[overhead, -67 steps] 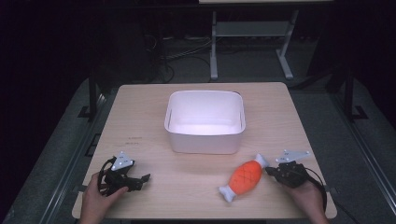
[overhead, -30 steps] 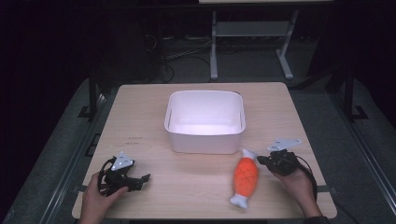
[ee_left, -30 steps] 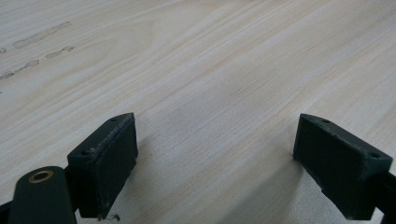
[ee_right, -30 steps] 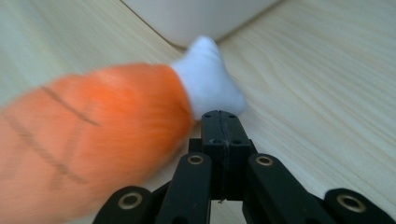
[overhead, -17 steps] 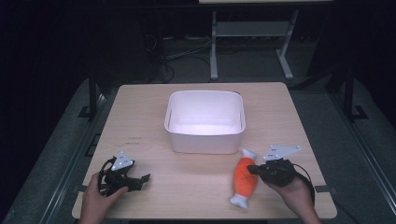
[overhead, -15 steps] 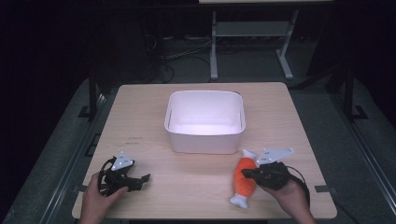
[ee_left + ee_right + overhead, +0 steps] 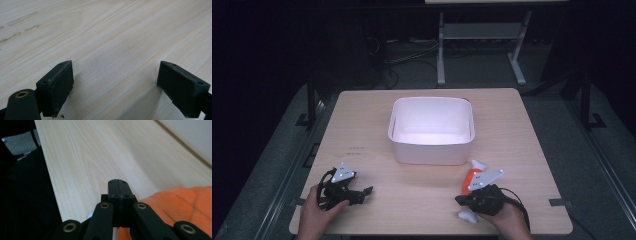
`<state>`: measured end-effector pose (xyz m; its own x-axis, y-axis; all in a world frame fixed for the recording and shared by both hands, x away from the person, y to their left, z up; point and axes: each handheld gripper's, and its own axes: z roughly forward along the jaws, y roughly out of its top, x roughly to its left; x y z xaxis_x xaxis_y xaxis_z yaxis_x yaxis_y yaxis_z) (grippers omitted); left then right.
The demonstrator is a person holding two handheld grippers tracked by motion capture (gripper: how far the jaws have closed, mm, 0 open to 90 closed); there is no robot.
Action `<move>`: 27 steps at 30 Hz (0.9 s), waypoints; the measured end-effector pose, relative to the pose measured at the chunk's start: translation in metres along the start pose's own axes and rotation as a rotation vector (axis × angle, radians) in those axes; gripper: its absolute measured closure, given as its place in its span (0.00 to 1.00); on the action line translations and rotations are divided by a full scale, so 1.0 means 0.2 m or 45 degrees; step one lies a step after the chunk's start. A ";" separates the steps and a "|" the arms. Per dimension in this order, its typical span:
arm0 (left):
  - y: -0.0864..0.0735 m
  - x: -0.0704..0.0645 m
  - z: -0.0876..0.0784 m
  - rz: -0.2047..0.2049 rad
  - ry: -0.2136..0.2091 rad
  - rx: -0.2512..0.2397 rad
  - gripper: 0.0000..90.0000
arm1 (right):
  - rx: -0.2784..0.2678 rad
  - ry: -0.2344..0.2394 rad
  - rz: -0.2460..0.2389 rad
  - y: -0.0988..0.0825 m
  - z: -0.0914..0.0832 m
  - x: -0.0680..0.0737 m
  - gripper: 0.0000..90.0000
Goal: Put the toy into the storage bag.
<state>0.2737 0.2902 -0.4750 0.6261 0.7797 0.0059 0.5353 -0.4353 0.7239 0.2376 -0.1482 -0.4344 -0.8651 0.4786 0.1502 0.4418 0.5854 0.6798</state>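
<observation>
An orange toy fish (image 7: 470,180) with white ends lies on the wooden table (image 7: 362,130) in front of the white bin (image 7: 430,153), pointing roughly toward it. My right gripper (image 7: 460,200) is shut with nothing between its jaws and sits across the fish's near half, tips pointing left. In the right gripper view the closed jaws of that gripper (image 7: 117,183) lie just left of the orange fish (image 7: 185,201), low over the wood. My left gripper (image 7: 365,192) rests at the table's near left, jaws wide open. The left gripper (image 7: 115,82) has bare wood between its pads.
The white bin stands mid-table, and no contents show inside it. The table's near edge runs just below both hands. Faint pencil marks (image 7: 354,150) lie on the wood at the left. A metal stand (image 7: 477,45) and cables sit on the dark floor behind.
My right gripper has slid left and nearer, from beside the fish to across its near half. The fish has swung from a diagonal to pointing at the bin. The left gripper kept still.
</observation>
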 end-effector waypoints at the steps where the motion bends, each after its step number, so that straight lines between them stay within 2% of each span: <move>1: 0.00 0.00 0.00 0.000 0.000 0.000 0.14 | 0.010 0.003 -0.008 0.00 0.01 0.01 1.00; 4: 0.00 0.00 0.00 0.000 0.000 0.000 0.14 | 0.044 0.002 -0.021 -0.01 0.04 0.03 1.00; 9: 0.00 0.00 0.00 0.000 0.000 0.000 0.14 | 0.062 0.000 -0.017 -0.04 0.04 0.02 1.00; 27: 0.00 0.00 0.00 0.000 0.000 0.000 0.14 | 0.083 -0.033 0.047 -0.14 -0.05 0.00 1.00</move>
<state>0.2737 0.2902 -0.4750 0.6260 0.7798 0.0059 0.5354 -0.4353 0.7238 0.2224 -0.1712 -0.4471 -0.8421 0.5166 0.1550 0.4883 0.6081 0.6260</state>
